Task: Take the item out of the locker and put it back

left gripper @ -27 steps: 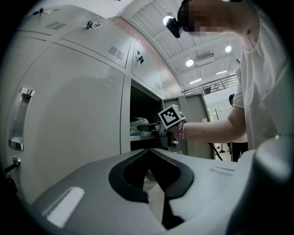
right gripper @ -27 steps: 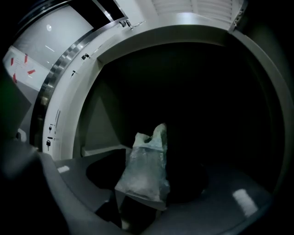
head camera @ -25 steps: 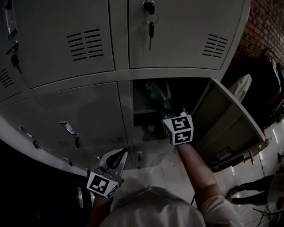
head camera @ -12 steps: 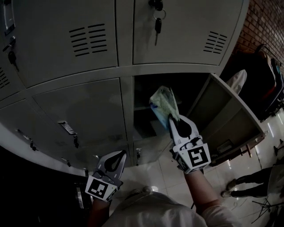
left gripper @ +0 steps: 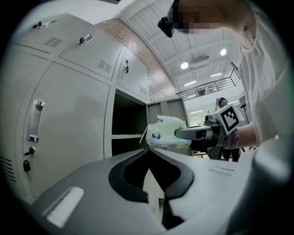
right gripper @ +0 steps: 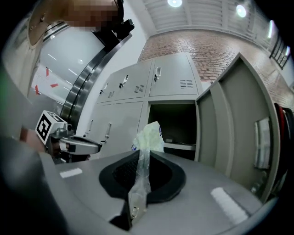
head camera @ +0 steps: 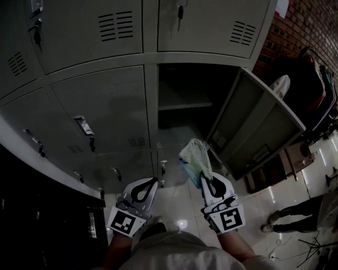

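Note:
A pale green packet in clear plastic wrap (head camera: 194,160) hangs in front of the lockers, below the open locker compartment (head camera: 185,87). My right gripper (head camera: 203,178) is shut on its near end, and the wrap runs down between the jaws (right gripper: 140,153). The packet (right gripper: 149,135) stands up past the fingertips, clear of the locker. My left gripper (head camera: 155,180) is held beside it at the left, shut with nothing in it (left gripper: 149,150). In the left gripper view the packet (left gripper: 166,133) is seen with the right gripper's tips (left gripper: 178,133) on it.
The locker door (head camera: 256,124) stands swung open to the right. A shelf (head camera: 179,103) crosses the dark compartment. Keys (head camera: 180,7) hang in an upper door. A brick wall (head camera: 311,26), dark hanging clothes (head camera: 311,89) and a person's legs (head camera: 290,221) are at the right.
My right gripper was reaching into the locker at the packet; it closed on it and has drawn it out and down toward me. The left gripper has hardly moved.

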Demonstrator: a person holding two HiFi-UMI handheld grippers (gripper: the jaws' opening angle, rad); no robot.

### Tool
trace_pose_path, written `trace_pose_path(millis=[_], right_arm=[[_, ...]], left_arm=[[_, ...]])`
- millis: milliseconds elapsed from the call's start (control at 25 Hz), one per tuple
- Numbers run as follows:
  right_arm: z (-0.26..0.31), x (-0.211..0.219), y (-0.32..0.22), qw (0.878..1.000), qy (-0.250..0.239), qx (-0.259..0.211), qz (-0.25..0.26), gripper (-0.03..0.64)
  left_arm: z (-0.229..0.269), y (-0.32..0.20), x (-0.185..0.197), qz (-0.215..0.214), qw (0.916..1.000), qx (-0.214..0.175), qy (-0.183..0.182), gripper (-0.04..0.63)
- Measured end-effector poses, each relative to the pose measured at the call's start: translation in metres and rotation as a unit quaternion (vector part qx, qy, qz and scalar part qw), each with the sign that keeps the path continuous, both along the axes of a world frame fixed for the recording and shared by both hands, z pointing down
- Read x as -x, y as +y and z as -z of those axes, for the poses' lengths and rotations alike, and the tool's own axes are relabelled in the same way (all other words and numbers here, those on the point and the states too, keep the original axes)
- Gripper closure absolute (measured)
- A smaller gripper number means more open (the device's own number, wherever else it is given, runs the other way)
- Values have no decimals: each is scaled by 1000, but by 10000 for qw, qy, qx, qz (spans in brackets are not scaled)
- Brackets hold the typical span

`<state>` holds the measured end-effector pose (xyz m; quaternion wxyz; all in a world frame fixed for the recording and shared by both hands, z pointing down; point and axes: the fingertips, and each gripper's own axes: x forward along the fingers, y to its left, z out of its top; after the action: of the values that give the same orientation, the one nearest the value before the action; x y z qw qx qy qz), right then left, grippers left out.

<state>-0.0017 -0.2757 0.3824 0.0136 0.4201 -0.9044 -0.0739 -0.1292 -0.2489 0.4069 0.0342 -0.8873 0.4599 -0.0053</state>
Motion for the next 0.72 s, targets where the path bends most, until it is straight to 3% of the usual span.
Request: trace_pose_path(millis=[280, 480, 720], right_arm=[[-5, -48, 88, 9994, -48, -14, 346, 600], [-21, -86, 161, 9979, 28, 168, 619, 600], [-21, -106, 215, 9961, -114, 318, 818, 600]], left_arm=[[3, 93, -41, 565, 9982, -142, 118, 595], [-6, 169, -88, 672, 9977, 31, -86, 595], [5, 224, -111, 858, 9963, -97, 56, 595]])
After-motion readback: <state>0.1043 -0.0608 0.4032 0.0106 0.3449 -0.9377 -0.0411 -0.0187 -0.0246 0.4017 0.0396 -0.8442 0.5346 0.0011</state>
